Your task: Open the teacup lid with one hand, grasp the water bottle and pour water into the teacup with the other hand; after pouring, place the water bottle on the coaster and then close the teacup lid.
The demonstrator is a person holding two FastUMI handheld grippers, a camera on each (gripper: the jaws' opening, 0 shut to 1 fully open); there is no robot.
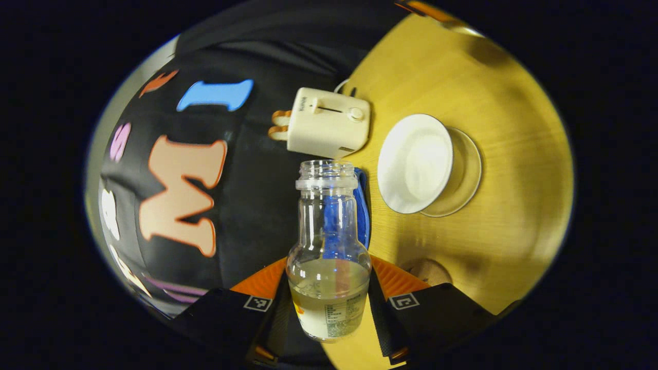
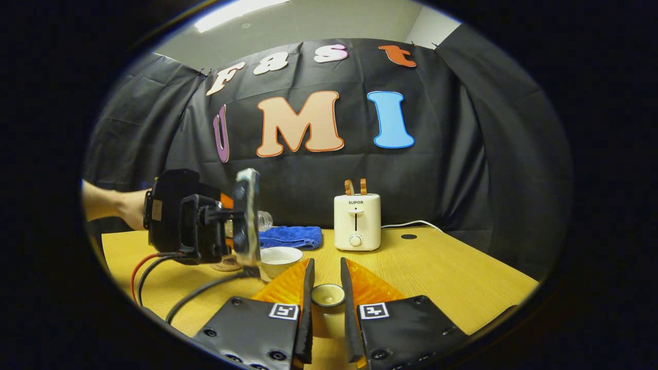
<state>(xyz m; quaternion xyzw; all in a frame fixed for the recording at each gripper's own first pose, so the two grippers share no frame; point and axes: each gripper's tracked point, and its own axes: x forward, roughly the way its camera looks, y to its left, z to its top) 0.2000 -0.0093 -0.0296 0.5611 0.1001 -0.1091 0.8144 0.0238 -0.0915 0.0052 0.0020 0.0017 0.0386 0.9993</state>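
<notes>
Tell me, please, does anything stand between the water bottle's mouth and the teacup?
Nothing visible does. The left tool holds the water bottle, and bare table lies between its mouth and the open teacup. The lid is off, gripped in the right tool.

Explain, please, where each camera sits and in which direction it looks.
Left gripper view: on the left claw, rolled sideways, table at right; looks past the gripped water bottle to the teacup and toaster; own fingers show.
Right gripper view: on the right claw, level, facing the booth wall; own fingers grip the lid; left claw and a forearm show at left.
Shared: water bottle, teacup, toaster, blue cloth.
</notes>
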